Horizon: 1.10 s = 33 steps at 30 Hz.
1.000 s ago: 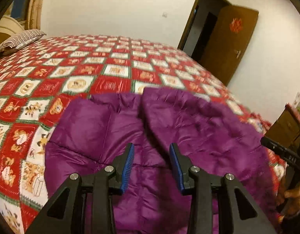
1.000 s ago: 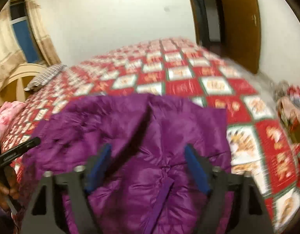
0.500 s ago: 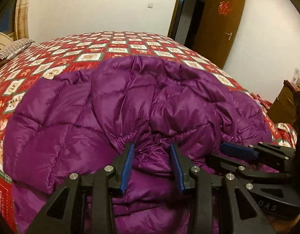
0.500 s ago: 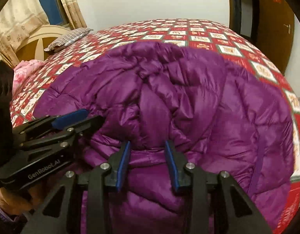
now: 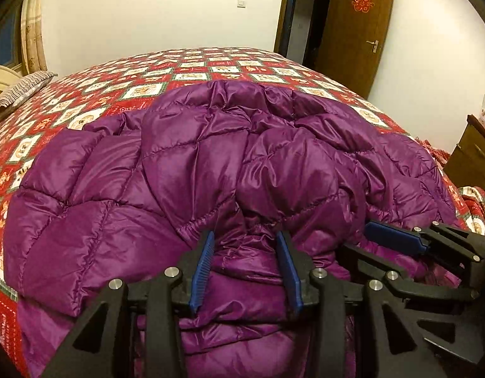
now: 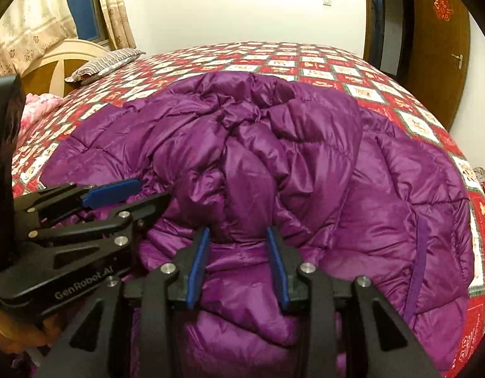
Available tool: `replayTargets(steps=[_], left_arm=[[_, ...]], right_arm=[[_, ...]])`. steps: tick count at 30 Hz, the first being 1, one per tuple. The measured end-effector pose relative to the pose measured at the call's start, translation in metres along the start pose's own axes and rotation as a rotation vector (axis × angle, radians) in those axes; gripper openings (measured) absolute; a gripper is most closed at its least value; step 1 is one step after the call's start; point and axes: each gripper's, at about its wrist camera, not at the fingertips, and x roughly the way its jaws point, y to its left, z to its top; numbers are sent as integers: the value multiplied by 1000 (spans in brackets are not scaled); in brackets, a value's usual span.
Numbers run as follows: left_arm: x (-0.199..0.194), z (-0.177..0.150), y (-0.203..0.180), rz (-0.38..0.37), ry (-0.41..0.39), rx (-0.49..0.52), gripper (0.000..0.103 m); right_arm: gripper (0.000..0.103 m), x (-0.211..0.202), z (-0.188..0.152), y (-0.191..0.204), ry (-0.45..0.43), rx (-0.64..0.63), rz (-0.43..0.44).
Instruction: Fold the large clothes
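**Both grippers at jacket's near edge, grip shallow**

Left gripper (image 5: 245, 245) fingers apart, puffy fabric bulging between the pads, not pinched. Right gripper (image 6: 237, 239) same: fingers apart around a fold. Purple down jacket (image 5: 185, 170) lies bunched on the red patchwork bedspread (image 5: 122, 85), close to the near edge. Risks: slick shell slips out on closing; only the top layer gets caught; the two grippers, nearly touching, collide.

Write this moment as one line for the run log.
garment: purple down jacket bunched on bed | left claw: around near fold, grip unclear | right claw: same, beside left
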Motion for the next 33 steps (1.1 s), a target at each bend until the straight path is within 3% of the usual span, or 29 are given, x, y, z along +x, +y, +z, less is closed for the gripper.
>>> replayTargets(steps=[2, 4, 6, 8, 18, 27, 33], left_arm=[[-2, -1, -2, 15, 7, 7, 44], [-10, -2, -1, 9, 29, 1, 45], [-26, -5, 4, -3, 42, -35, 45], [-43, -10, 10, -14, 36, -78, 50], [-131, -56, 13, 36, -44, -84, 57], [-201, -117, 46, 93, -109, -76, 57], [-224, -155, 58, 104, -79, -68, 57]], right_arm=[[42, -1, 1, 0, 5, 9, 3], [52, -7, 1, -2, 23, 34, 34], [86, -24, -2, -4, 18, 72, 53], [102, -46, -8, 0, -29, 80, 61], [103, -112, -37, 21, -44, 73, -48], [103, -159, -68, 21, -62, 95, -122], [103, -195, -102, 2, -84, 165, -145]])
